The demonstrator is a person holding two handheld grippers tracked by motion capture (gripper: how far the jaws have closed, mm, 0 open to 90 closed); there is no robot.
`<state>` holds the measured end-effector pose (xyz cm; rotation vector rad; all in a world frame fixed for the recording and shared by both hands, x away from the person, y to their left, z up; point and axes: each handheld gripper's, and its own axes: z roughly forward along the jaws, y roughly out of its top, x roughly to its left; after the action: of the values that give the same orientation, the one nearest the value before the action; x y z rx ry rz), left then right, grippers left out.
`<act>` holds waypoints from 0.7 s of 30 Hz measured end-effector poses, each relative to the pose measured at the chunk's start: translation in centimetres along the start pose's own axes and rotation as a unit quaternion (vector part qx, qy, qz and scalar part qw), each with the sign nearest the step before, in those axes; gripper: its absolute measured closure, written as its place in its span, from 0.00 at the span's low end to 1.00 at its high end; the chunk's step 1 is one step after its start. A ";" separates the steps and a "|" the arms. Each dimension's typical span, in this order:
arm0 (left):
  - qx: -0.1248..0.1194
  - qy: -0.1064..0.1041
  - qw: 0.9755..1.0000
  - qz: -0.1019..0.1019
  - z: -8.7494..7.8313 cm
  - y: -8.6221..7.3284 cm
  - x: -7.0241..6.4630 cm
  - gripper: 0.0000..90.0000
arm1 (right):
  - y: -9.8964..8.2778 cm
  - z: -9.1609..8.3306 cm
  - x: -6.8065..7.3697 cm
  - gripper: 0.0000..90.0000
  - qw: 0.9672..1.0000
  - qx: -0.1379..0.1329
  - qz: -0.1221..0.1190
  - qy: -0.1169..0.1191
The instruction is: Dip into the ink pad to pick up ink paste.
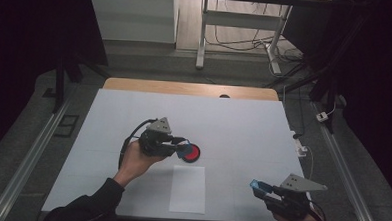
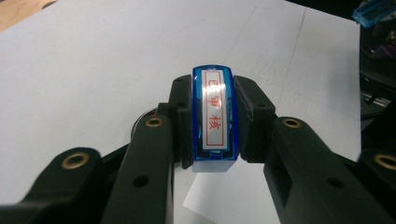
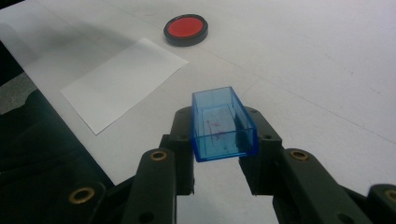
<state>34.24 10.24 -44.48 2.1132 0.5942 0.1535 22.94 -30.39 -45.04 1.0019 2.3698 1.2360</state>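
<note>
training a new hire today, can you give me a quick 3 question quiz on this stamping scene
1. True or false: the left gripper is shut on the stamp.
2. What does the right gripper hold? A) ink pad B) paper C) blue cap
3. Fill in: in the high view the stamp hangs at the red ______.

Key
1. True; its jaws clamp the stamp's blue sides.
2. C; the blue cap, hollow side up. The paper lies flat on the table.
3. ink pad, just above the paper's far edge.
</note>
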 end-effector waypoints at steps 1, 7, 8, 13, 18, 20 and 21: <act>0.001 0.001 1.000 -0.001 0.2 0.1 0.2 0.78 | 0.0 0.0 0.0 0.76 1.000 0.000 0.001 0.000; 0.006 0.008 1.000 -0.008 1.6 0.4 0.9 0.78 | 0.0 0.0 0.0 0.76 1.000 0.003 -0.001 0.000; 0.007 0.010 1.000 -0.009 1.8 0.4 0.9 0.78 | 0.0 0.1 0.0 0.76 1.000 0.003 -0.001 -0.001; 0.018 0.017 1.000 -0.009 2.9 0.3 1.5 0.78 | 0.0 0.1 0.0 0.76 1.000 0.006 -0.002 -0.001; 0.024 0.023 0.999 -0.018 3.9 -0.1 2.2 0.78 | 0.0 0.1 0.0 0.76 1.000 0.007 -0.001 0.000; 0.027 0.023 0.999 -0.021 4.2 -0.2 2.5 0.79 | 0.0 0.1 0.0 0.76 1.000 0.007 -0.001 0.001; 0.027 0.024 0.999 -0.021 4.3 -0.3 2.5 0.78 | 0.0 0.2 0.0 0.76 1.000 0.007 -0.001 0.001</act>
<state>37.78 8.33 -47.53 2.1524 0.6781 0.1660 23.03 -30.29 -45.11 1.0032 2.3845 1.2220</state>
